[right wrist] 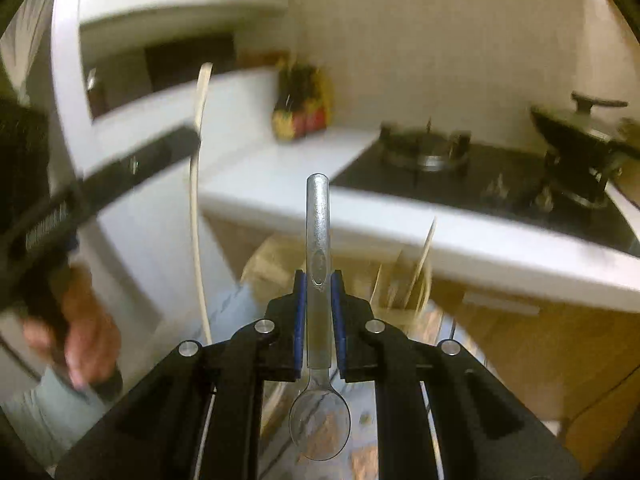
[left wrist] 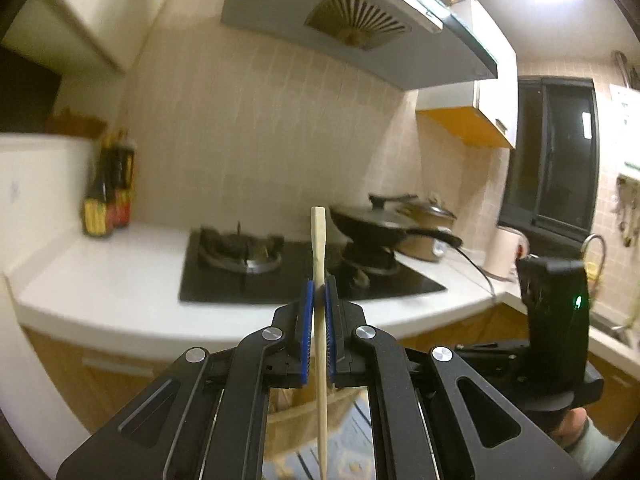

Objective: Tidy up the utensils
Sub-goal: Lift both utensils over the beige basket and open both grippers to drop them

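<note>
Closest in, the left gripper (left wrist: 319,300) is clamped tight on a pale wooden utensil (left wrist: 319,240), handle end up, pinched mid-shaft so it hangs straight. The right gripper (right wrist: 319,292) pinches a metal spoon (right wrist: 319,240) by its handle, bowl hanging below the jaws; that keeps the eating end untouched. Both pieces ride in the air, clear of the white counter (left wrist: 120,272). Farther back, the black hob (left wrist: 280,280) carries a lidded wok (left wrist: 372,224); no utensil holder can be made out for certain.
</note>
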A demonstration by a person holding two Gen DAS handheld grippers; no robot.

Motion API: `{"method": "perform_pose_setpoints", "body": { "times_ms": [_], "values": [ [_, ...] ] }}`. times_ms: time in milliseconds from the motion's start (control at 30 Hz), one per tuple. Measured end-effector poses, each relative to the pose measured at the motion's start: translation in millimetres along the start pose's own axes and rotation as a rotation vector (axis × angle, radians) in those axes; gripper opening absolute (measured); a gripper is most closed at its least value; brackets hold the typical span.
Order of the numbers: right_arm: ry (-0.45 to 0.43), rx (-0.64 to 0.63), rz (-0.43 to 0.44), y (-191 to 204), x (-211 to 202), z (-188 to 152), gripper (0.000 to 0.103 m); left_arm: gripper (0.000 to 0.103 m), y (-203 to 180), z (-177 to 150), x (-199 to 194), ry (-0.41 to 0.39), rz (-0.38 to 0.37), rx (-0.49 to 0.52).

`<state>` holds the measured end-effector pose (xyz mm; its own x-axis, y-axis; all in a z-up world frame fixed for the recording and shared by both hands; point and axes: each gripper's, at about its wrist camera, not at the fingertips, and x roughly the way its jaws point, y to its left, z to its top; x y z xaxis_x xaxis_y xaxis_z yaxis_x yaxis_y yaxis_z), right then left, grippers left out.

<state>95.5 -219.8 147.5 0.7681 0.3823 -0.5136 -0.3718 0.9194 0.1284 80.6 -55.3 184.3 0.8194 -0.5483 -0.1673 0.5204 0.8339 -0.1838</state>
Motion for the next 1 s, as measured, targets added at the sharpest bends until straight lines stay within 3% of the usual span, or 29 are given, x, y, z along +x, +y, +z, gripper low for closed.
{"method": "perform_pose_setpoints", "body": {
  "times_ms": [133, 267, 367, 733, 1000],
  "values": [
    [-0.126, 0.033, -0.025, -16, 10, 21, 0.010, 0.004, -3, 7, 22, -0.066, 0.051, 0.008],
    [-0.256, 0.023, -0.082, -32, 19, 31, 0.010, 0.004, 16, 8, 46, -0.114, 0.077, -0.065],
    [-0.306, 0.008, -0.143, -41, 38, 32, 0.010, 0.004, 27, 4, 63, -0.125, 0.107, -0.099],
    [-0.352, -0.033, -0.197, -54, 77, 11, 0.010, 0.004, 18, -30, 93, -0.135, 0.177, -0.015],
    [-0.355, -0.016, -0.183, -56, 77, -5, 0.010, 0.004, 25, -44, 95, -0.091, 0.165, -0.009]
  ]
}}
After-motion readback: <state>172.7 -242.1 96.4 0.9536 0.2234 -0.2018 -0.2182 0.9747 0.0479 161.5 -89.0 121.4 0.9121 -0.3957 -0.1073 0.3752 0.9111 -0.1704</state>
